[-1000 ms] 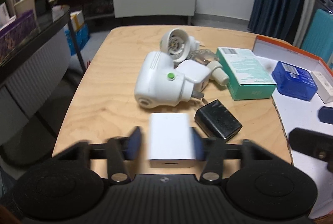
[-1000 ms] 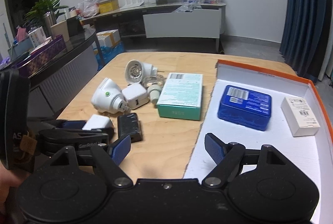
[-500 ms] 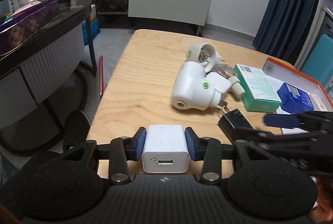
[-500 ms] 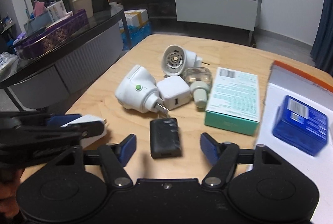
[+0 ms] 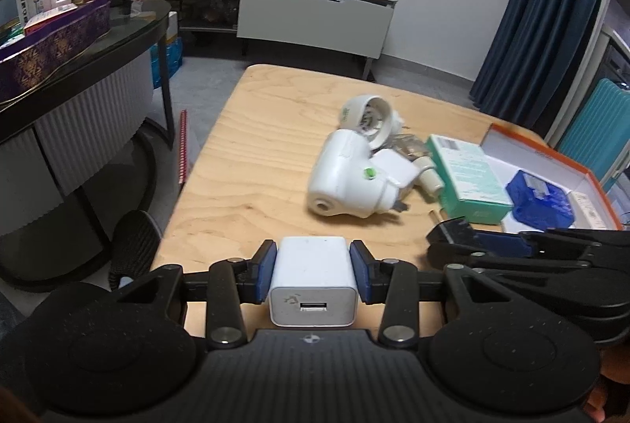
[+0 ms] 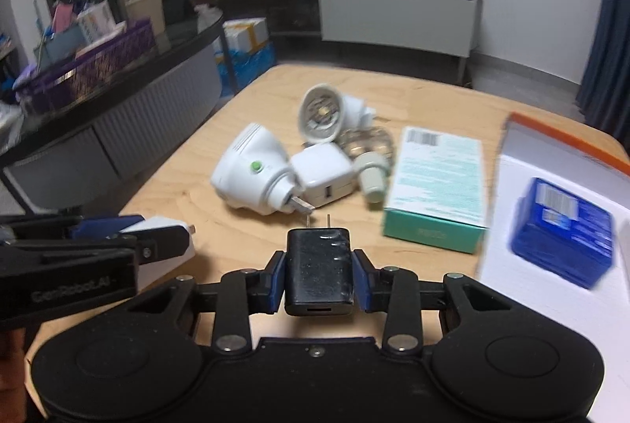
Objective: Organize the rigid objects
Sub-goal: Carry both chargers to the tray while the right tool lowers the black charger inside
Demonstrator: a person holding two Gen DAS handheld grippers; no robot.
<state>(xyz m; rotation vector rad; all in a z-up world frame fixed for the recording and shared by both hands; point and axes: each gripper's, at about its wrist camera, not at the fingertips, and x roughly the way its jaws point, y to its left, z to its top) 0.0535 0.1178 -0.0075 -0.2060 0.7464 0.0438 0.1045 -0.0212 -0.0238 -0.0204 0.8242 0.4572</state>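
My left gripper (image 5: 314,275) is shut on a white USB charger (image 5: 314,279), its port facing the camera, above the near edge of the wooden table (image 5: 275,132). My right gripper (image 6: 318,275) is shut on a black charger (image 6: 318,271) whose two prongs point away. In the left wrist view the right gripper (image 5: 464,240) reaches in from the right with that black charger (image 5: 449,230). In the right wrist view the left gripper (image 6: 130,230) shows at left with the white charger (image 6: 163,226).
A white night-light plug (image 6: 252,175), a white cube adapter (image 6: 323,173), a round white lamp (image 6: 321,112) and a teal box (image 6: 437,187) lie mid-table. An orange-rimmed white tray (image 6: 559,143) at right holds a blue box (image 6: 563,230). A dark counter (image 5: 78,41) stands left.
My right gripper swung left from over the tray to the black charger and closed on it. My left gripper kept its hold on the white charger and lifted it slightly.
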